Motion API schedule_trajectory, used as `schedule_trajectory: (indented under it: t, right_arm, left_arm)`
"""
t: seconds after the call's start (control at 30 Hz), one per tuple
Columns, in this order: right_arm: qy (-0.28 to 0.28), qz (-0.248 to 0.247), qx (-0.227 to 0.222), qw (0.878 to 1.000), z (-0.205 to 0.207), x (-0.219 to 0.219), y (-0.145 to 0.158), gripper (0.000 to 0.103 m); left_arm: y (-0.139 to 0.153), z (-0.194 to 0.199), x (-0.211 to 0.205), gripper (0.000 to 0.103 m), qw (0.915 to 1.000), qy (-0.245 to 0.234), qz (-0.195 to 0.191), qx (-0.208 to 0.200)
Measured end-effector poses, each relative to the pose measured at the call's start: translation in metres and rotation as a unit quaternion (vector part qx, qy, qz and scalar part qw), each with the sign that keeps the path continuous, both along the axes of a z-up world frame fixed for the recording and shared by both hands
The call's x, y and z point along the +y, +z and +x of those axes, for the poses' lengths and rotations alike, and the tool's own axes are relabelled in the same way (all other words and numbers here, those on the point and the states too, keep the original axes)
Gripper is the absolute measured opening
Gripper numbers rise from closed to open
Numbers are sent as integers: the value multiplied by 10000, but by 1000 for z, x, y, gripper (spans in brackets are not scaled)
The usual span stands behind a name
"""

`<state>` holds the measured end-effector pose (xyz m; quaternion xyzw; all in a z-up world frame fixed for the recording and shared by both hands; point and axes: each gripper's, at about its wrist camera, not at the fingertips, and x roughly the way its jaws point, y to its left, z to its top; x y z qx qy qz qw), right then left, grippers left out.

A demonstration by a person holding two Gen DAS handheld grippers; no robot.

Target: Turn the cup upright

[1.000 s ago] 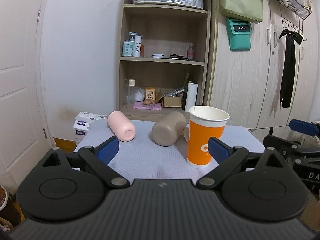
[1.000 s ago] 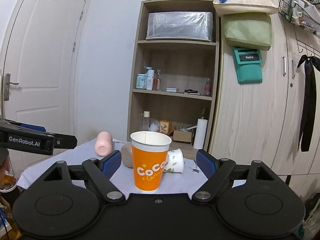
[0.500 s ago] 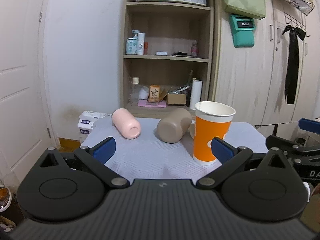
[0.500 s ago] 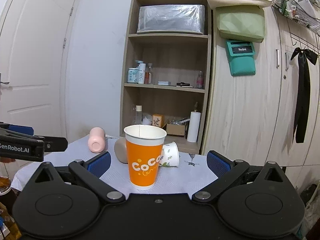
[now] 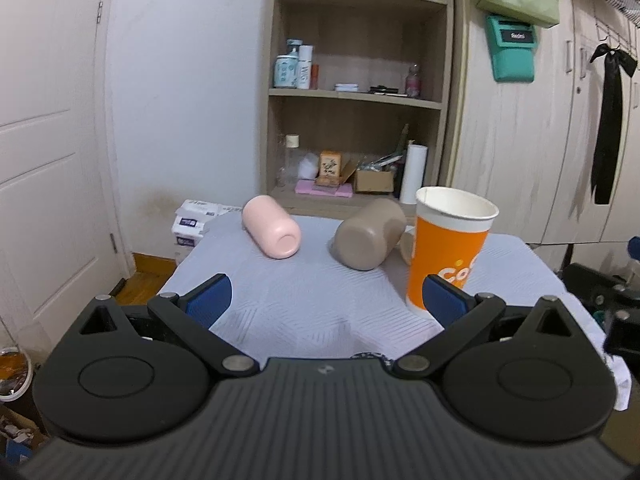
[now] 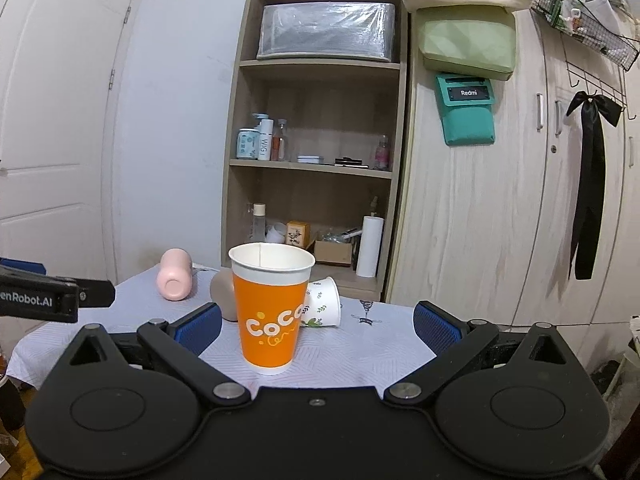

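An orange paper cup [image 5: 448,248] stands upright on the cloth-covered table [image 5: 304,296]; it also shows in the right wrist view [image 6: 270,308]. A pink cup [image 5: 272,232] and a brown cup [image 5: 368,236] lie on their sides behind it. A small white floral paper cup [image 6: 324,307] lies on its side behind the orange one. My left gripper [image 5: 326,300] is open and empty, near the table's front. My right gripper [image 6: 318,326] is open and empty, its jaws on either side of the orange cup but nearer than it.
A wooden shelf unit [image 6: 316,160] with bottles and boxes stands behind the table. Wardrobe doors [image 6: 500,200] are at the right, a white door [image 5: 44,160] at the left. The left gripper's body [image 6: 52,300] shows at the left edge of the right wrist view.
Both grippers have drawn back a little from the table and stayed open. The cups have not moved.
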<state>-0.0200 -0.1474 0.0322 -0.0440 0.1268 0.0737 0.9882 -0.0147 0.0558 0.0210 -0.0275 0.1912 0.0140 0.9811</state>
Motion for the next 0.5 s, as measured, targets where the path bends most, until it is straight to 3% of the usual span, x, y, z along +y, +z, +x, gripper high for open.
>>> schedule_trajectory:
  t: [0.5]
  right_arm:
    - [-175, -7, 41, 9998, -1, -1, -1, 103]
  left_arm:
    - [-3, 5, 1, 103, 9995, 235, 135, 187]
